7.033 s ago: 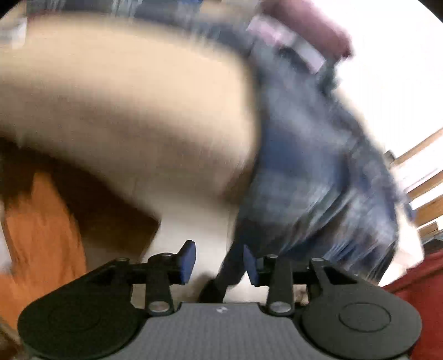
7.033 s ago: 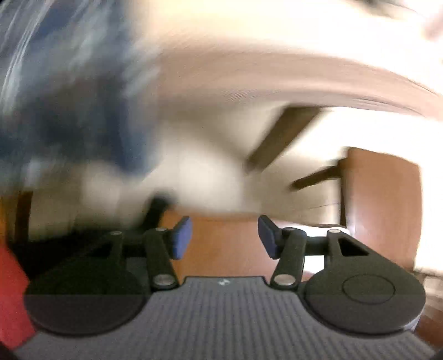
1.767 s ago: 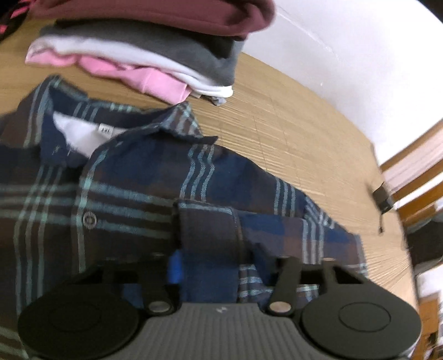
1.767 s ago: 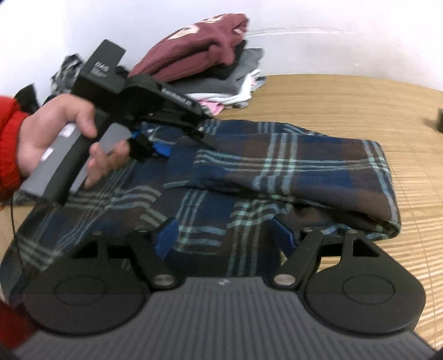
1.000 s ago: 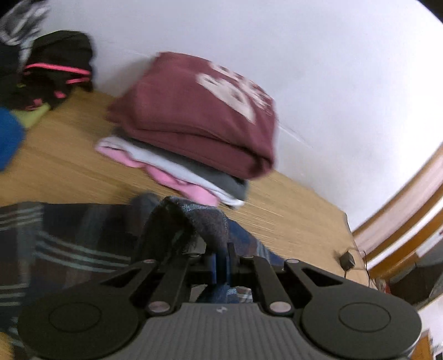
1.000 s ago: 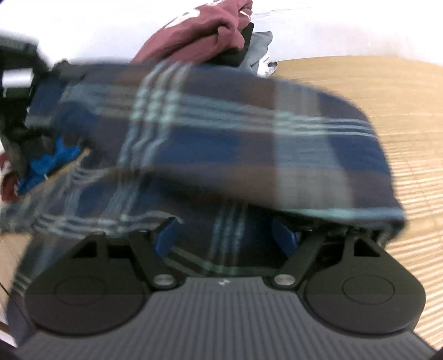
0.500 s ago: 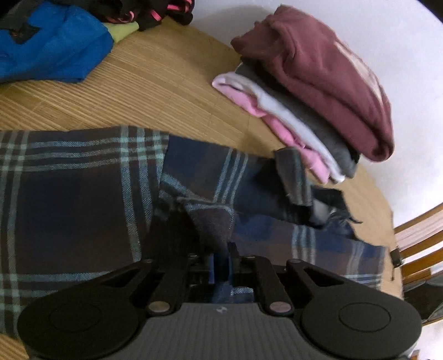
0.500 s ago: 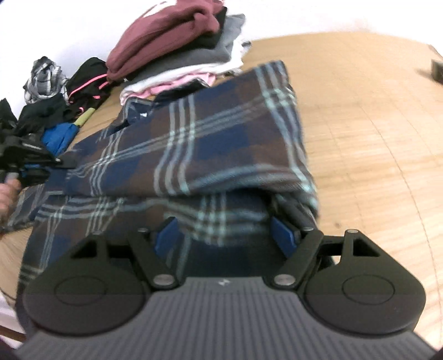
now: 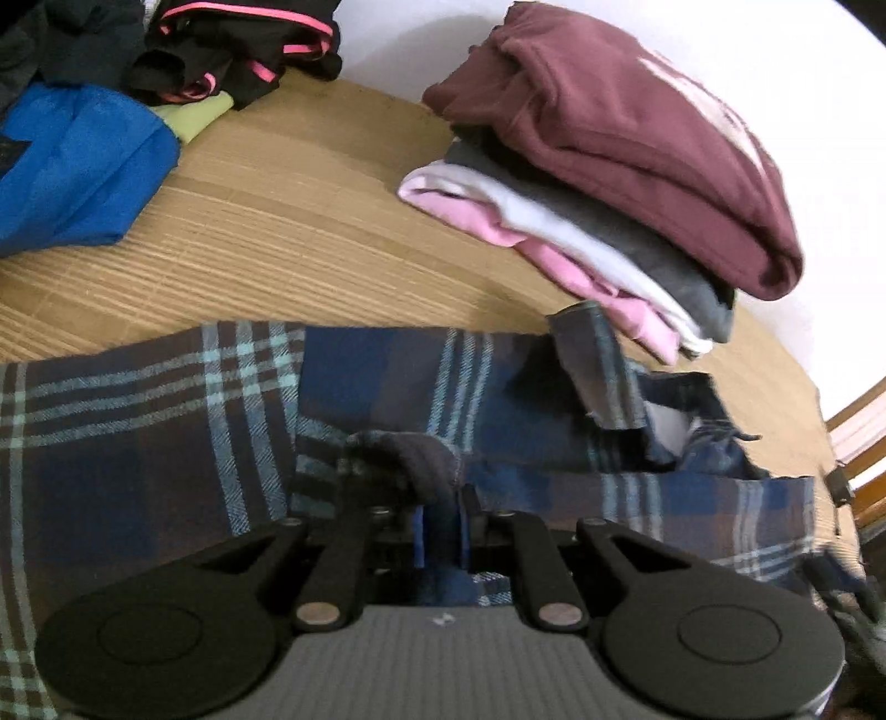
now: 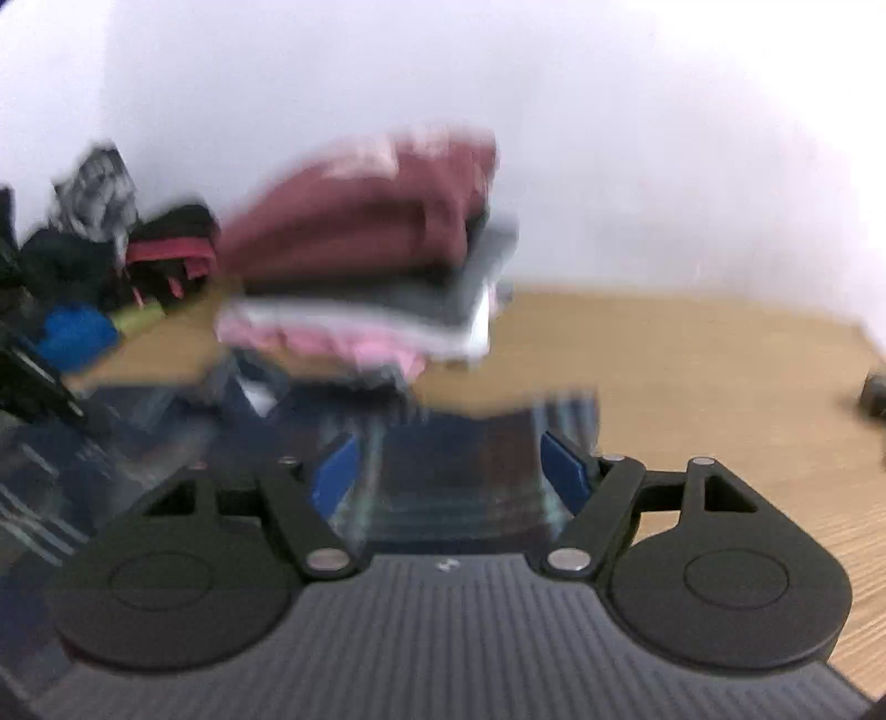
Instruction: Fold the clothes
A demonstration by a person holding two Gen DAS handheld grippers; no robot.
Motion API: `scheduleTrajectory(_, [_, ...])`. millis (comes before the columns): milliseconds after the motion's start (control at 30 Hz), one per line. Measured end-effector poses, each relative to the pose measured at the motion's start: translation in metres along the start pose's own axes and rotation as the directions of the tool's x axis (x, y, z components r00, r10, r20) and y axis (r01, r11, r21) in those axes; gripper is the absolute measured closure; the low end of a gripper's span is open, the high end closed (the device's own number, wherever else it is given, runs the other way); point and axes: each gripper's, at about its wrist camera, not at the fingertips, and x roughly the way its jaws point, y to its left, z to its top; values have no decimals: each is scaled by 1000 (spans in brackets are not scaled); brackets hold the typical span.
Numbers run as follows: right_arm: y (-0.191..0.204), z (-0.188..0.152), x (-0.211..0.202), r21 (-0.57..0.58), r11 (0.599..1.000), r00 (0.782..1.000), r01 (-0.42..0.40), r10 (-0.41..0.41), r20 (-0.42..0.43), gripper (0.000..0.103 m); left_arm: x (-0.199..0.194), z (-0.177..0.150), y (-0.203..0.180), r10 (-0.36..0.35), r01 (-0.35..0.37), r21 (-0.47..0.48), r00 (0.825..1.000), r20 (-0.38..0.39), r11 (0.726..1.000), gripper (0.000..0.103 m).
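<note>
Left wrist view: at far left, a crumpled bright blue cloth [image 9: 72, 171] lies on the woven bamboo mat [image 9: 288, 238], with a heap of black garments trimmed in pink [image 9: 238, 50] behind it. Across the foreground spreads the dark blue and brown plaid flannel shirt [image 9: 155, 437], lying on the mat. The left gripper [image 9: 443, 520] has a bunched fold of this shirt between its nearly closed jaws, which are easing open. To the right stands a folded stack of clothes topped by a maroon sweatshirt [image 9: 614, 133], just beyond the shirt's collar.

Right wrist view, heavily blurred: the same stack sits left of centre. The right gripper [image 10: 448, 471] hovers over the shirt's edge, its jaws wide apart and closing, blue pads [image 10: 565, 471] clear of the cloth.
</note>
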Motion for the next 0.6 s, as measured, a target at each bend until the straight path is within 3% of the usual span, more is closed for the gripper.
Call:
scheduleTrajectory(67, [-15, -19, 31, 43, 999, 992, 26, -20, -126, 46, 1, -2, 1, 5, -5, -17, 1000, 9, 1000, 88])
scheduleTrajectory(133, [-33, -22, 33, 119, 992, 992, 41, -26, -125, 51, 2, -1, -2, 19, -18, -16, 1000, 9, 1000, 88])
scheduleTrajectory(200, [-52, -28, 30, 195, 981, 992, 8, 17, -124, 51, 3, 0, -5, 32, -32, -5, 999, 10, 999, 88])
scheduleTrajectory(267, [-72, -25, 17, 297, 955, 986, -11, 61, -158, 50, 3, 1, -6, 38, -38, 9, 999, 8, 999, 88])
scheduleTrajectory(333, [-86, -24, -12, 344, 939, 985, 8, 52, -164, 46, 3, 0, -4, 27, -27, 11, 1000, 11, 1000, 88])
scheduleTrajectory(433, [-89, -42, -65, 316, 949, 986, 8, 45, -158, 42, 2, 0, 0, 7, -6, -6, 1000, 12, 1000, 88])
scheduleTrajectory(500, [-77, -60, -92, 235, 972, 981, 20, 27, -192, 45, 2, 0, 2, -6, 6, -12, 1000, 11, 1000, 87])
scheduleTrajectory(533, [-66, -71, -103, 154, 986, 977, 61, -27, -210, 48, 3, 0, 3, -7, 7, -18, 1000, 10, 1000, 87])
scheduleTrajectory(567, [-57, -80, -110, 91, 991, 975, 94, -73, -210, 58, 3, 0, 3, -8, 8, -27, 1000, 9, 1000, 87])
scheduleTrajectory(600, [-54, -86, -111, 79, 993, 975, 88, -69, -210, 70, 3, 1, 3, -5, 6, -32, 1000, 8, 999, 87])
